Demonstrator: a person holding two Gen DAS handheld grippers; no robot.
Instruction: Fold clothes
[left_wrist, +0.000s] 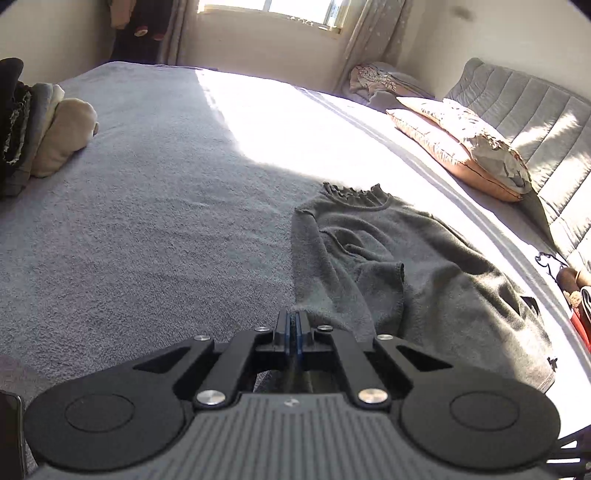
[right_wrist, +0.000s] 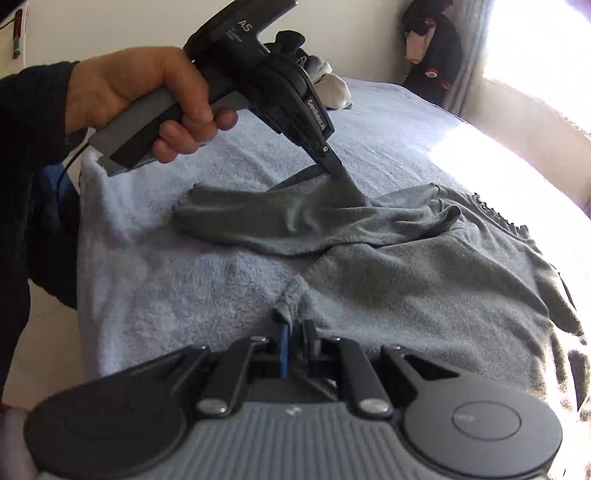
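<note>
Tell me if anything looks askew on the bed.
The grey knit sweater lies rumpled, one sleeve bunched across the blue-grey towelling bedcover. Both grippers pinch it: left gripper, right gripper.

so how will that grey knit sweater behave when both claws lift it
The grey knit sweater will probably be floppy: its sleeve already drapes in folds from the left claw. It looks light, since a thin pinch tents the fabric. The fuzzy knit bunched in the right claw seems unlikely to slip.
</note>
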